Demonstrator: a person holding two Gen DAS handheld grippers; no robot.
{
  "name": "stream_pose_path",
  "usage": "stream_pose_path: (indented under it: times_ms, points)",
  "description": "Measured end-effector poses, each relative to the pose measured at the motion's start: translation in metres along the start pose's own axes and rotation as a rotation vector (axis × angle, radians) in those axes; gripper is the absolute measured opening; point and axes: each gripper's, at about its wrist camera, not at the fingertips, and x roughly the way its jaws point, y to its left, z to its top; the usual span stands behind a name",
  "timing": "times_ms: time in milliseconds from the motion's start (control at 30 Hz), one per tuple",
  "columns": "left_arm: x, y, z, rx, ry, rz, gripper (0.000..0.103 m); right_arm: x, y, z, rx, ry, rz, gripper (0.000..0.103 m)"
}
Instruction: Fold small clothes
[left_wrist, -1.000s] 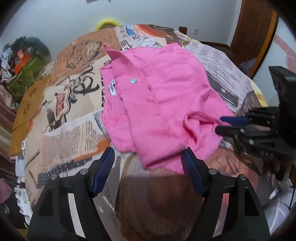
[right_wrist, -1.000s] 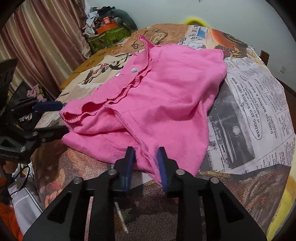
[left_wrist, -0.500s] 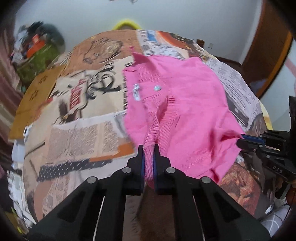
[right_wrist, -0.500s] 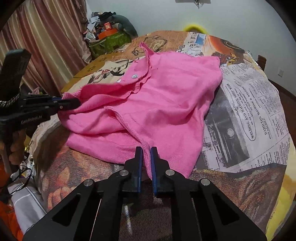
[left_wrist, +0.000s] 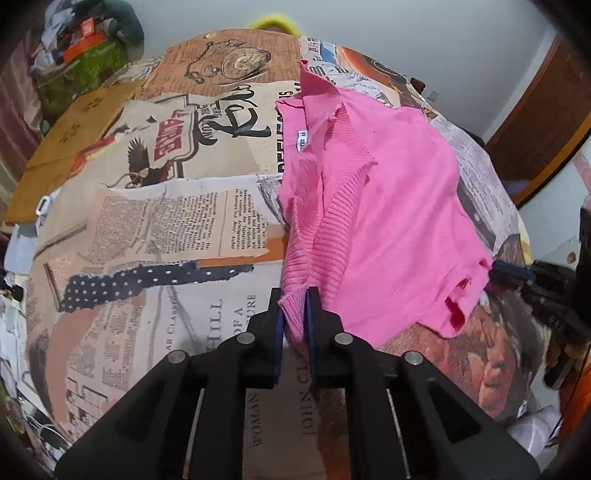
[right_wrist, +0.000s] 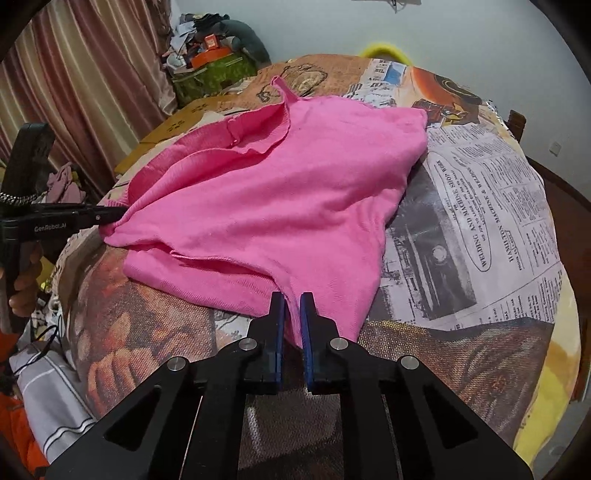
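Right now the pink knit top (left_wrist: 399, 206) lies spread across the bed's newspaper-print bedspread (left_wrist: 159, 221), neckline and strap toward the far wall, hem toward the near edge. The left gripper (left_wrist: 294, 314) has its blue pads clamped on the ribbed band at the near left corner, though its jaws are easing open a touch with the knit bunched between them. The right gripper (right_wrist: 291, 317) is pinched shut on the hem at the other near corner, a thin pleat of fabric caught between its fingers (right_wrist: 277, 325). From the right-hand view the left tool comes in level from the side, and the cloth pulls taut toward it. My worry is that left hold: ribbed knit is springy and thick, and if those jaws slacken any further as the corner is lifted, the band could slide out and drop in a heap. The right pinch looks shallow, as far as I can tell from that angle, so a brisk pull might strip it free too. Uneven lifting would skew the fold, and the loose placket flap near the size label (left_wrist: 301, 141) could tuck under crookedly.
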Motion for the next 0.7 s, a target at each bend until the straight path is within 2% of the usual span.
stream_pose_path:
  times_ms: [167, 267, 333, 400, 500, 700]
  points:
    - [-0.010, 0.002, 0.004, 0.042, -0.023, 0.052, 0.019, -0.009, -0.005, 0.008, 0.021, -0.032, 0.005, 0.008]
    - [-0.018, 0.005, 0.019, 0.049, -0.063, 0.066, 0.041, -0.010, -0.008, 0.014, 0.036, -0.054, -0.007, 0.010]
    - [-0.023, 0.004, 0.031, 0.058, -0.099, 0.079, 0.058, -0.009, -0.010, 0.019, 0.040, -0.062, -0.016, 0.019]
    - [-0.022, 0.001, 0.048, 0.076, -0.120, 0.072, 0.064, -0.006, -0.010, 0.024, 0.040, -0.072, -0.017, 0.026]
    - [-0.007, -0.006, 0.071, 0.100, -0.110, 0.065, 0.065, 0.001, -0.011, 0.030, 0.039, -0.076, -0.030, 0.039]
    - [0.044, -0.026, 0.094, 0.138, 0.003, -0.028, 0.065, 0.023, -0.018, 0.029, 0.049, -0.025, -0.022, 0.041]
